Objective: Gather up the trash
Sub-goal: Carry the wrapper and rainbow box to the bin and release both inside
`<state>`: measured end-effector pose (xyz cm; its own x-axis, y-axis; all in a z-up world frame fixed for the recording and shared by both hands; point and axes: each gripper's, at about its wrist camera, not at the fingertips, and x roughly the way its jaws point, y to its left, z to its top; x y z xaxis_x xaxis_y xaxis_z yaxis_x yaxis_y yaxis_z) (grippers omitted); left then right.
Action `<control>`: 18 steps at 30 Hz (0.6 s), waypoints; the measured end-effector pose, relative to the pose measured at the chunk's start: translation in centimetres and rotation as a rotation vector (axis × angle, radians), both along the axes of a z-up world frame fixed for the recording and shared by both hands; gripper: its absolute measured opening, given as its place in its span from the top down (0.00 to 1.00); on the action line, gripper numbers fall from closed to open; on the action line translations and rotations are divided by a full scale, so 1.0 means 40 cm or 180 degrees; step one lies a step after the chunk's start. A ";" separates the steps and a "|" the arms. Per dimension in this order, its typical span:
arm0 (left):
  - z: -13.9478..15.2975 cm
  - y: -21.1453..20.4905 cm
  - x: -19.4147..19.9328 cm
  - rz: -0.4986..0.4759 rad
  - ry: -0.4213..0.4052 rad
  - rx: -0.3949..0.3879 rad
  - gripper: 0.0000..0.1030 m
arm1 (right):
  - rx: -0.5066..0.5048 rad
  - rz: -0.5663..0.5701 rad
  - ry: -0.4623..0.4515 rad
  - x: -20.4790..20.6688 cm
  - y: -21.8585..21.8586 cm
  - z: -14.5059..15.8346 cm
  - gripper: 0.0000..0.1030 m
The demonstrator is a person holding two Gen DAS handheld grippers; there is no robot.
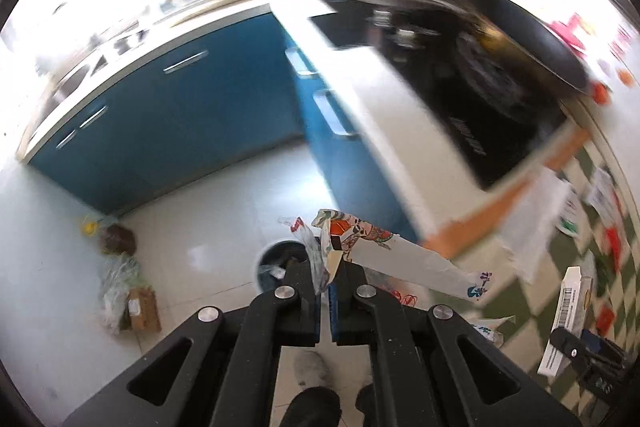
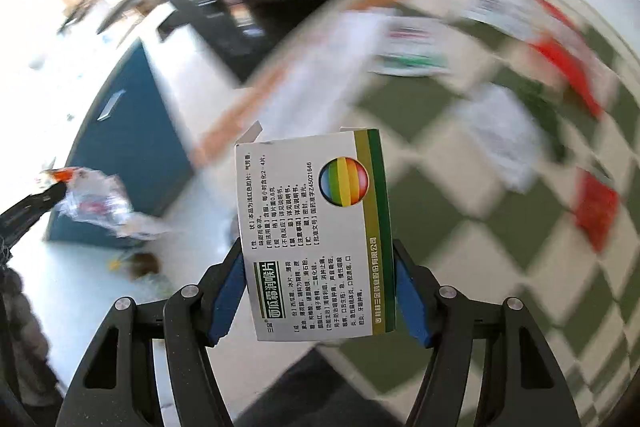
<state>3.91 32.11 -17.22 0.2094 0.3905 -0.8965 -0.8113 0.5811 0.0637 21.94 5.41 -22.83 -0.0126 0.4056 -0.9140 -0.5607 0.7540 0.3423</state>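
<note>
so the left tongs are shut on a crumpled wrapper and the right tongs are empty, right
Not quite. The left tongs are shut on the crumpled wrapper, but the right tongs are not empty: the right wrist view shows them gripping a white medicine box between their blue pads.

Left tongs (image 1: pixel 327 269): matt black plastic arms, bright metal rivets, blue rubbery pads.
Wrapper (image 1: pixel 360 239): thin printed plastic film, crinkled, glossy, with clear film at its 9 o'clock side.
Box (image 2: pixel 316 235): smooth white printed card, slight sheen.
Floor (image 1: pixel 208 211): pale glossy tiles.
Cupboard doors (image 1: pixel 180 115): smooth blue, satin finish, metal handles.
Hob (image 1: pixel 460 87): black glass, glossy.
Tabletop (image 2: pixel 460 227): green-and-white checked covering, smooth.
</note>
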 end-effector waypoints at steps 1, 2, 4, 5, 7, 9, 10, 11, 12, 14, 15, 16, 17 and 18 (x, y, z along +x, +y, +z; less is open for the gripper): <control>-0.006 0.027 -0.027 0.0107 0.0026 0.0000 1.00 | 0.0055 0.0107 0.0052 -0.024 0.048 -0.002 0.33; -0.022 0.073 -0.072 0.0255 0.0060 -0.0040 1.00 | 0.0102 0.0226 0.0107 -0.052 0.103 -0.012 0.33; -0.060 0.131 -0.132 0.0450 0.0119 -0.0121 1.00 | 0.0141 0.0421 0.0205 -0.117 0.200 -0.035 0.33; -0.100 0.172 -0.175 0.0581 0.0159 -0.0181 1.00 | 0.0130 0.0528 0.0239 -0.149 0.260 -0.058 0.33; -0.183 0.231 -0.236 0.0751 0.0240 -0.0289 1.00 | 0.0069 0.0713 0.0260 -0.207 0.349 -0.114 0.33; -0.289 0.279 -0.282 0.0894 0.0310 -0.0445 1.00 | -0.0027 0.0827 0.0275 -0.257 0.408 -0.172 0.33; -0.362 0.308 -0.308 0.0973 0.0333 -0.0572 1.00 | -0.0109 0.0885 0.0295 -0.277 0.447 -0.234 0.33; -0.435 0.333 -0.326 0.1037 0.0351 -0.0690 1.00 | -0.0160 0.0902 0.0313 -0.285 0.478 -0.281 0.33; -0.513 0.356 -0.336 0.1094 0.0376 -0.0795 1.00 | -0.0239 0.0915 0.0324 -0.295 0.514 -0.349 0.33; -0.650 0.388 -0.350 0.1139 0.0437 -0.0933 1.00 | -0.0382 0.0903 0.0329 -0.306 0.574 -0.486 0.33; -0.745 0.407 -0.354 0.1158 0.0476 -0.1010 1.00 | -0.0449 0.0882 0.0358 -0.307 0.603 -0.563 0.33; -0.825 0.419 -0.357 0.1171 0.0515 -0.1072 1.00 | -0.0520 0.0856 0.0378 -0.336 0.594 -0.633 0.33; -0.911 0.433 -0.357 0.1182 0.0550 -0.1155 1.00 | -0.0598 0.0806 0.0418 -0.338 0.605 -0.723 0.33; -1.008 0.446 -0.359 0.1186 0.0577 -0.1267 1.00 | -0.0641 0.0768 0.0466 -0.338 0.639 -0.799 0.33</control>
<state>-10.44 49.95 -57.56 -0.0486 0.0336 -0.9983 -0.9624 0.2657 0.0558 8.40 30.99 -54.79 -0.2232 0.1865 -0.9568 -0.6870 0.6662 0.2901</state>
